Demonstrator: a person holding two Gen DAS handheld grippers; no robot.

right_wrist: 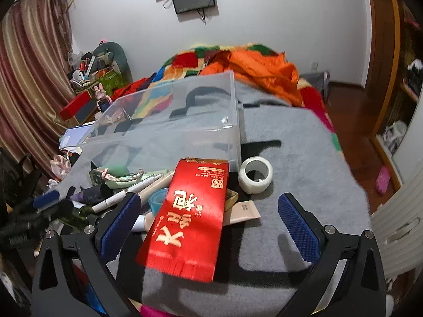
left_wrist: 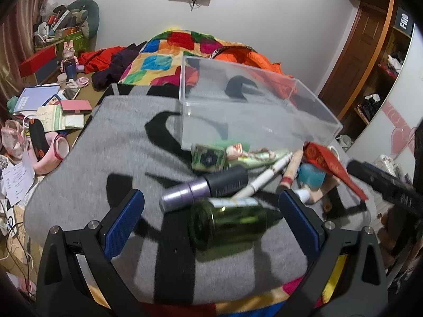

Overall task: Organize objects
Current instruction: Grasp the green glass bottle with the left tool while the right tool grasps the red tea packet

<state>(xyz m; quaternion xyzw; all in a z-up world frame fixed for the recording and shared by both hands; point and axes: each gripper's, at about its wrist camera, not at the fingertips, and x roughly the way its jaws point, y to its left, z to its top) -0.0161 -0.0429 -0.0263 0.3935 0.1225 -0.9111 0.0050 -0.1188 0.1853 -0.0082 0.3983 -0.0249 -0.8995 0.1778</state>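
A clear plastic bin [left_wrist: 312,105] [right_wrist: 232,100] stands on a grey blanket [left_wrist: 100,163] [right_wrist: 304,153]. In front of it lies a pile: a green glass bottle [left_wrist: 230,219], a purple and black tube [left_wrist: 206,187], a white pen [left_wrist: 264,177] [right_wrist: 127,191], a green pouch [left_wrist: 208,157] [right_wrist: 116,178], a red packet [right_wrist: 190,219] [left_wrist: 330,163], a teal tape roll [right_wrist: 158,198] and a beige tube [right_wrist: 243,211]. A white tape roll [right_wrist: 255,175] sits to the right. My left gripper [left_wrist: 211,211] is open around the green bottle. My right gripper [right_wrist: 208,216] is open over the red packet.
A colourful quilt [left_wrist: 164,58] and orange bedding [right_wrist: 261,71] lie behind the bin. A cluttered desk [left_wrist: 45,105] with papers and a pink cup [left_wrist: 53,153] is on the left. A wardrobe [left_wrist: 378,60] stands to the right, and wooden floor [right_wrist: 357,137] beyond the bed edge.
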